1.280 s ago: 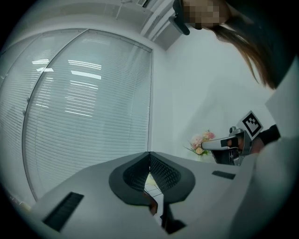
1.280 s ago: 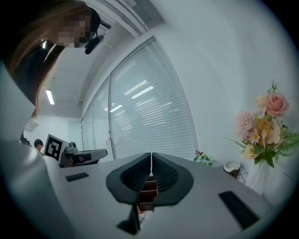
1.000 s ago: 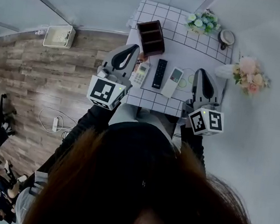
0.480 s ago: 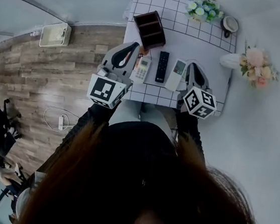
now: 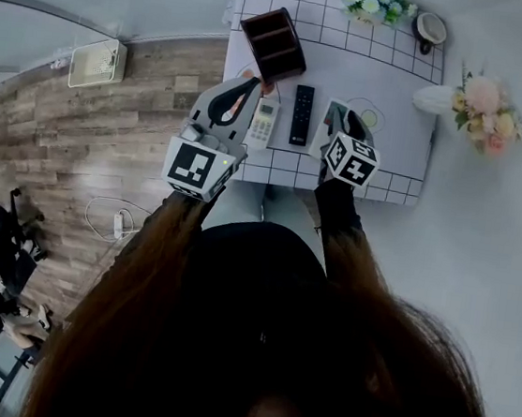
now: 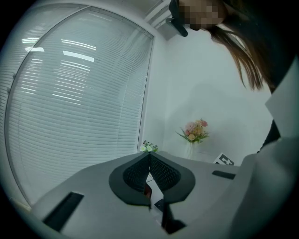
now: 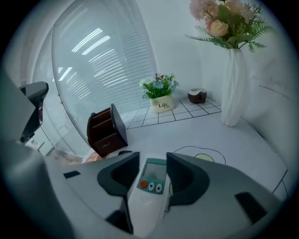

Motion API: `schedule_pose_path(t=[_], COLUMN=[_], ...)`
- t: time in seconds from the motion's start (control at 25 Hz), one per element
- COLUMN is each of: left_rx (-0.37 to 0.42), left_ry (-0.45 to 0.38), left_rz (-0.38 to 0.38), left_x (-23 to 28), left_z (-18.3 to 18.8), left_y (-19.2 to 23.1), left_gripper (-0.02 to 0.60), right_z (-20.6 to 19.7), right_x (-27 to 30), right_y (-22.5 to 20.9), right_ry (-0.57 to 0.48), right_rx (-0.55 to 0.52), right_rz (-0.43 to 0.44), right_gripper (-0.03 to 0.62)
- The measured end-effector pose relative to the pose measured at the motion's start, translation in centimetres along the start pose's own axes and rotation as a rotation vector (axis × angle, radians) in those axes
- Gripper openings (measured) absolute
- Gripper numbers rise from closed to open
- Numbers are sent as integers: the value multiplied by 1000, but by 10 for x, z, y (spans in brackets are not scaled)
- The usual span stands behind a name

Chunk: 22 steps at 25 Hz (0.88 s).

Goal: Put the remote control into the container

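Progress is slight: the brown container (image 5: pixel 274 44) near the left edge of the table (image 5: pixel 390 77) holds no remote that shows. The white remote control (image 7: pixel 148 196) lies on the table between the jaws of the right gripper (image 7: pixel 152 158), which have just been opening and straddle it unclamped. The left gripper (image 6: pixel 149 156) hovers, jaws together and empty. Gripping, carrying and dropping in remain.

White table (image 5: pixel 390 77) with a grid-line cloth sits under the tips of the left tongs (image 5: pixel 251 84) and right tongs (image 5: pixel 346 116). Wood-plank floor (image 5: pixel 78 161) left of left tongs, white boxy unit (image 5: pixel 97 62) on it. Plain white wall (image 5: pixel 491 259) right of right tongs, big window with lowered blinds (image 6: pixel 74 107) ahead-left of left tongs, soft even light.
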<state>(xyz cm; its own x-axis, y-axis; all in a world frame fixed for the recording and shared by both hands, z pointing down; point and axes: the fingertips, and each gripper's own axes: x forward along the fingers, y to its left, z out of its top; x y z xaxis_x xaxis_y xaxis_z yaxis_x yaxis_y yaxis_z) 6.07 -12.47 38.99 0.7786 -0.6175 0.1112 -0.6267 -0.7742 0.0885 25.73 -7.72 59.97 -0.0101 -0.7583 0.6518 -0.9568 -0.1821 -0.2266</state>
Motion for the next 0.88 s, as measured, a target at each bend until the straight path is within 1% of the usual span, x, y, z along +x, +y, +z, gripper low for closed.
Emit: schedule_pose_path(t=[0.04,0.08,0.24,0.36,0.48,0.6,0.88], left_rx=[-1,-3,-7,-11,-27,-19,-25], left_ry=[1,2,11,8,16,10,5], left_rz=[-6,-10,-16,-26,-20,-19,-2], left_x=[1,1,3,3,2,2,1], left_z=[-1,-1,-3,-5,-8,-8,-7], left_y=[-2,-3,-5,-6,-5,-2,5], left_gripper=[8,8,8,9,9,8,9], right_z=[-3,-7,-16,-15,-16,-15,-12], right_x=[4,9,22,26,27,29,39], right_y=[0,0,-1,-1,-1,-5,-3], right_ry=[15,31,81,90,113,144,199], right_rx=[1,2,-19,-46,-71,-91,-107], right_rz=[-10,-18,-57,-98,-124,-155,-168], right_gripper=[203,217,230,233,242,249,255])
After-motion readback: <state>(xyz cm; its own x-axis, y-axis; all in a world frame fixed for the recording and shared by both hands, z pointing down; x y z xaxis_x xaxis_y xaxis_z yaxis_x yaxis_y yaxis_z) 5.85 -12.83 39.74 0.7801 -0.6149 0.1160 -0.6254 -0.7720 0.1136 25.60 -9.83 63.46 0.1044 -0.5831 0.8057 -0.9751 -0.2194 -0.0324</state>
